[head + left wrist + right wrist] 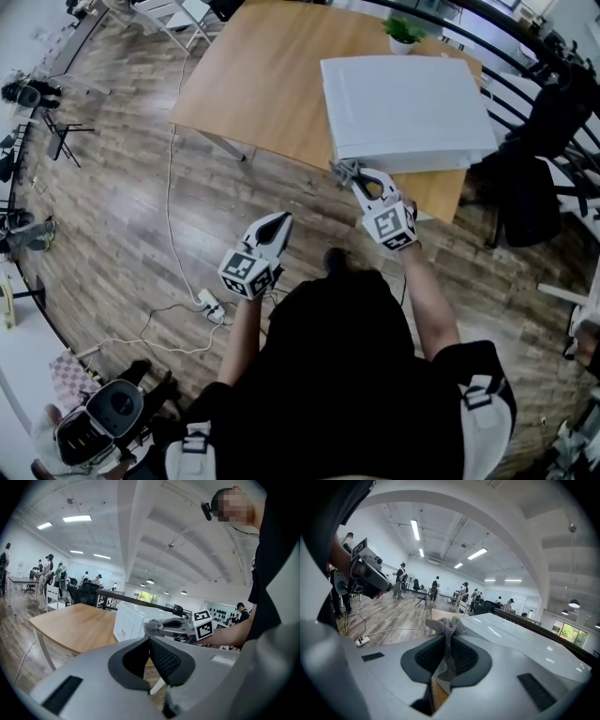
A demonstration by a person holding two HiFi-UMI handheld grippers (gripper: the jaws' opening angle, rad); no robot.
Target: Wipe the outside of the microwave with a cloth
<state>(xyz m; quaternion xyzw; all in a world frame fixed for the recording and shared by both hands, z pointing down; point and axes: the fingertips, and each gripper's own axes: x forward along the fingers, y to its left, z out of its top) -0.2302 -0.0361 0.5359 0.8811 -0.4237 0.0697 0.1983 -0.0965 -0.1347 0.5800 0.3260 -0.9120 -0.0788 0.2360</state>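
Observation:
The white microwave (403,108) stands on the right end of a wooden table (262,75). My right gripper (347,172) is shut on a small grey cloth (339,169), which is at the microwave's near lower left corner. In the right gripper view the cloth (446,627) bunches out past the jaws beside the microwave's white top (520,639). My left gripper (281,218) hangs shut and empty over the floor, left of the right one. The left gripper view shows the microwave (129,620) and the cloth (151,628) ahead.
A potted plant (403,33) stands behind the microwave. A black chair (530,183) is right of the table, along a dark railing. A power strip (208,303) with cables lies on the wooden floor at left. A tripod (61,131) stands far left.

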